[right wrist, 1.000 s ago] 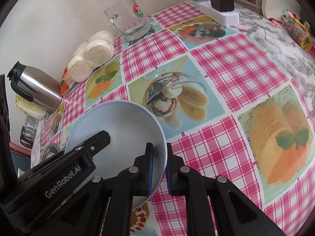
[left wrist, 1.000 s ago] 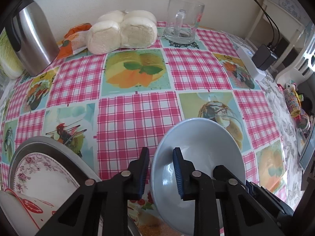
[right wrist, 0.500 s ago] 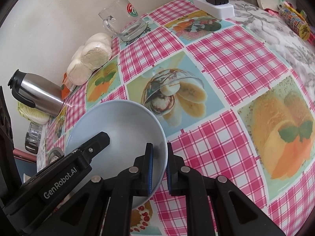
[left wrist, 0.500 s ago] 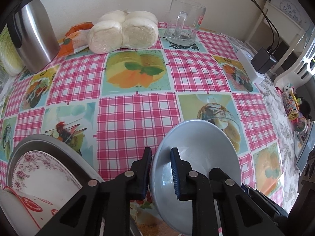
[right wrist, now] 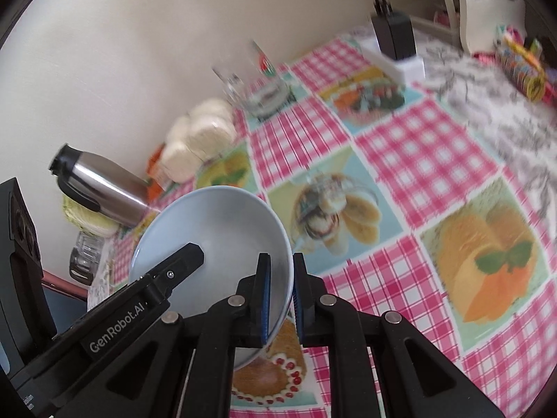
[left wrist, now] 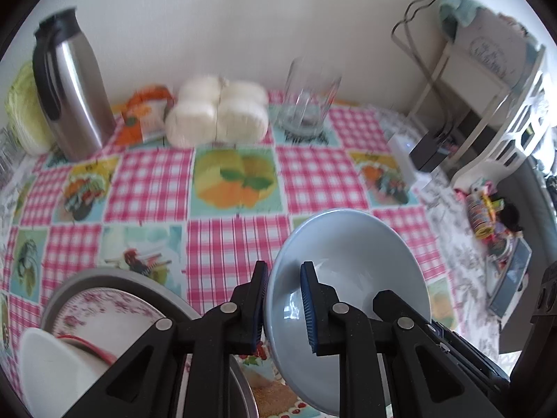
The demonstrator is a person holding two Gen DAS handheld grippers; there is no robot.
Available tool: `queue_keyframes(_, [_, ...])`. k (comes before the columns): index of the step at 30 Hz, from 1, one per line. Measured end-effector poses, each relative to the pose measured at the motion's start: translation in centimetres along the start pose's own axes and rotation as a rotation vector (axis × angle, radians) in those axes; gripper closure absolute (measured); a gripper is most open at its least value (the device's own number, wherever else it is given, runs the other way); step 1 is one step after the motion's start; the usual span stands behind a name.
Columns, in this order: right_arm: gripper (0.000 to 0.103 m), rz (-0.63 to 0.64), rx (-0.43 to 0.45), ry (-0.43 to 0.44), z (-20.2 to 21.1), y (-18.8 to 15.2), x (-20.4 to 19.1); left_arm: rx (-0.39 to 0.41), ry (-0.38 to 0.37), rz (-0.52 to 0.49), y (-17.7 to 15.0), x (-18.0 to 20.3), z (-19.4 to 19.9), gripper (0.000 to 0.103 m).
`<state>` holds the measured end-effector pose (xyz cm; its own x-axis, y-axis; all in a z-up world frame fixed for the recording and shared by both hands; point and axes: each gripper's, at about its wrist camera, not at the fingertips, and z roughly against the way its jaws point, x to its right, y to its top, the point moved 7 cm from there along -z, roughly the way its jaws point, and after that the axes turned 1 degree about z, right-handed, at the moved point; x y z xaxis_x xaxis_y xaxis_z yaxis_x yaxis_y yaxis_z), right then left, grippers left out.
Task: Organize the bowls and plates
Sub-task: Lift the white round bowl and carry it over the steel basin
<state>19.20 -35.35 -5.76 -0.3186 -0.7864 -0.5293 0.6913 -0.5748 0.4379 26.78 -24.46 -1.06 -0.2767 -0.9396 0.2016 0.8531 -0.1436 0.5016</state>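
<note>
A pale blue bowl (left wrist: 351,261) is held above the checked tablecloth by both grippers. My left gripper (left wrist: 283,304) is shut on the bowl's left rim. My right gripper (right wrist: 280,294) is shut on its right rim; the bowl also shows in the right wrist view (right wrist: 212,240). At the lower left of the left wrist view lies a grey tray (left wrist: 115,277) with a flowered plate (left wrist: 104,317) and a white bowl with a red line (left wrist: 52,365) on it.
At the back wall stand a steel thermos (left wrist: 69,94), a pack of white buns (left wrist: 216,115), a glass mug (left wrist: 308,101) and a cabbage (left wrist: 21,115). A white power strip with a black adapter (left wrist: 414,153) lies at the right, near a white rack (left wrist: 501,118).
Both grippers have lifted the blue bowl higher and tilted upward, so more of the wall shows. The left gripper has closed onto the bowl's rim.
</note>
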Motion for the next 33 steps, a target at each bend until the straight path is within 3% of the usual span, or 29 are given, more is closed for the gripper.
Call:
queue_keyframes(15, [0.091,0.071,0.141,0.044,6.5,1.1,-6.2,0.165,-0.006,-0.008,1.9,-1.1,8.6,0.081])
queue_keyframes(33, [0.091,0.158,0.098,0.114,5.9,-2.0,-13.2,0.191,0.007,0.139,0.9,-8.6,12.7,0.081])
